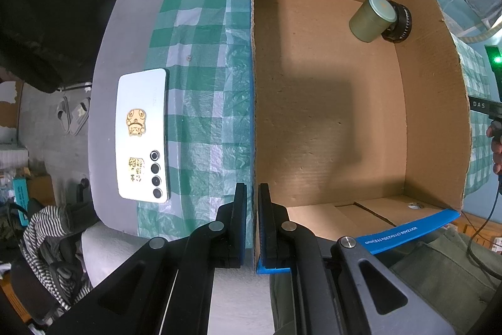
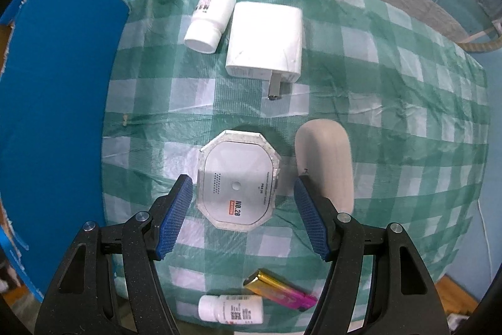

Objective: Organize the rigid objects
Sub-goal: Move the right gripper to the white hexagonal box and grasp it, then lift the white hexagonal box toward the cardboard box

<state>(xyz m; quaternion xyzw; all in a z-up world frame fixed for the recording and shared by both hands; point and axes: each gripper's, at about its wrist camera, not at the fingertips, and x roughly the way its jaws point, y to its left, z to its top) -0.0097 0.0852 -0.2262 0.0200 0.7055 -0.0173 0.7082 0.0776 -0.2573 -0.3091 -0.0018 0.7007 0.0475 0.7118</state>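
A green-and-white checked cloth [image 2: 392, 58] covers the counter [image 1: 103, 115], which stands against a teal wall.

In the left wrist view, the left hand-held gripper [image 1: 252, 193] is clenched on the near left wall of an open cardboard box [image 1: 433, 115] with blue outer sides, one pad outside the wall and one inside. To the left of the box a pale phone [image 1: 142, 135] lies face down, partly on bare counter. Deep in the box's far right corner a green tin [image 1: 371, 18] lies tipped against a black round object [image 1: 400, 24].

In the right wrist view, the right hand-held gripper [image 2: 243, 193] hangs released, its blue pads on either side of an octagonal white case [image 2: 237, 181] and clear of it. Nearest the camera lie a small white bottle [image 2: 232, 308] and a gold-and-pink lighter-like object [image 2: 279, 289]. Just right of the case lies a beige oblong object [image 2: 326, 159], beside the right pad. Farther off are a white charger [image 2: 266, 43] with its prongs toward the camera and a white pill bottle [image 2: 210, 19] just beside it.
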